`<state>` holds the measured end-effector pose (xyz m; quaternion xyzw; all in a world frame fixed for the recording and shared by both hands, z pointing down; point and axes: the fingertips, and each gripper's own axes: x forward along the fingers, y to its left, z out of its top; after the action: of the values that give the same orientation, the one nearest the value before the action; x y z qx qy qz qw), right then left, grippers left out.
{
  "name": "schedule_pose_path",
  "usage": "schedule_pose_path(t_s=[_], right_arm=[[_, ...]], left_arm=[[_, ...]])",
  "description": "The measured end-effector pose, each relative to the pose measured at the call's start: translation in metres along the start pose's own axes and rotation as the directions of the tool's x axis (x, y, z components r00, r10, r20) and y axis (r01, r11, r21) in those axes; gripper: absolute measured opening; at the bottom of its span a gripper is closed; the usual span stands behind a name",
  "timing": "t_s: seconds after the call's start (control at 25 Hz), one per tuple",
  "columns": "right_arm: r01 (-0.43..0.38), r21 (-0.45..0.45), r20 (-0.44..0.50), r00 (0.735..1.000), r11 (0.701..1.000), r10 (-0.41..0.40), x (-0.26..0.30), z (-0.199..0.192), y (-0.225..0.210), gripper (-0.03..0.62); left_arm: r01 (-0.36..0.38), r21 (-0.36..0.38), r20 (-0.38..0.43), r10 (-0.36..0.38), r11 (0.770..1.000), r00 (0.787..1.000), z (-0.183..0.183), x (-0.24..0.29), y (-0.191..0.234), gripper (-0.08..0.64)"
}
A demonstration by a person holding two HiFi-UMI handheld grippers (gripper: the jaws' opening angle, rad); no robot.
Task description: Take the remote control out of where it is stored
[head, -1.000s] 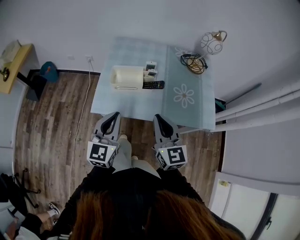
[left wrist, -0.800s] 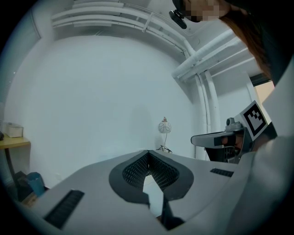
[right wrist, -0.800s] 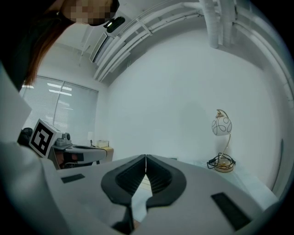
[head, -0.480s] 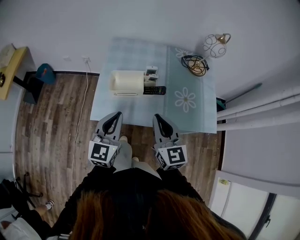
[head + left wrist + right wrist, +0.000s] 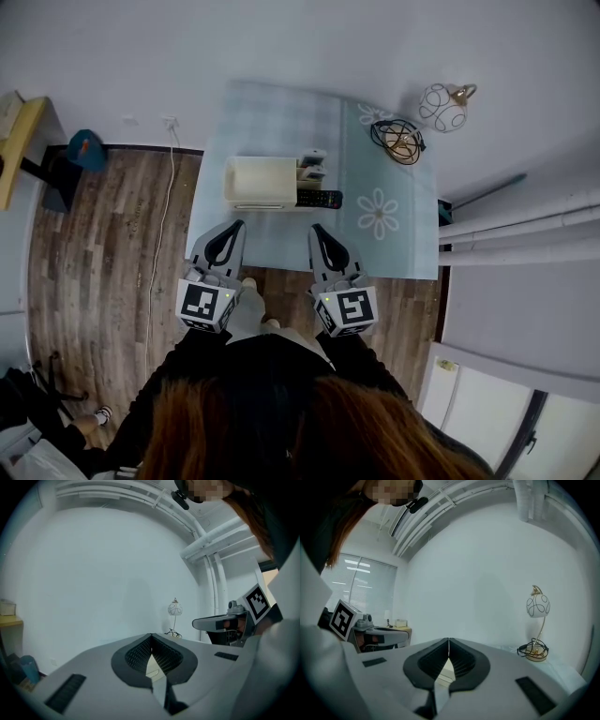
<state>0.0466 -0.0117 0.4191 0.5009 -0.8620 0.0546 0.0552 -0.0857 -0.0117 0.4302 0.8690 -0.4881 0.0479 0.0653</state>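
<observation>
A black remote control (image 5: 319, 199) lies on the pale blue table (image 5: 394, 239), against the right side of a cream storage box (image 5: 260, 180). Two lighter remotes (image 5: 312, 167) stand in a slot just behind it. My left gripper (image 5: 231, 227) and right gripper (image 5: 318, 229) hang side by side over the table's near edge, short of the box, both pointing at it. In each gripper view the jaws, left gripper (image 5: 151, 635) and right gripper (image 5: 448, 640), meet at the tip with nothing between them. A strip of the cream box shows through the gap behind the tips.
A round wire-pattern lamp (image 5: 448, 104) and its base with coiled cable (image 5: 401, 141) stand at the table's far right corner. A white cable (image 5: 165, 202) runs from a wall socket down the wooden floor at left. White pipes (image 5: 525, 225) run along the right.
The table and box have drawn nearer to both grippers in the head view. The two grippers now reach over the table's front edge. Their jaws look the same as before.
</observation>
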Motion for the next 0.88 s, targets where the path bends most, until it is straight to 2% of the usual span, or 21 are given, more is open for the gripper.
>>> schedule_pose_path(t_s=[0.52, 0.88], right_arm=[[0.043, -0.010, -0.029, 0.999, 0.999, -0.044, 0.070, 0.008, -0.008, 0.014], [0.053, 0.005, -0.045, 0.998, 0.999, -0.053, 0.097, 0.006, -0.012, 0.014]], left_arm=[[0.048, -0.020, 0.002, -0.048, 0.999, 0.999, 0.005, 0.044, 0.061, 0.006], [0.081, -0.011, 0.000, -0.081, 0.997, 0.997, 0.006, 0.063, 0.082, 0.006]])
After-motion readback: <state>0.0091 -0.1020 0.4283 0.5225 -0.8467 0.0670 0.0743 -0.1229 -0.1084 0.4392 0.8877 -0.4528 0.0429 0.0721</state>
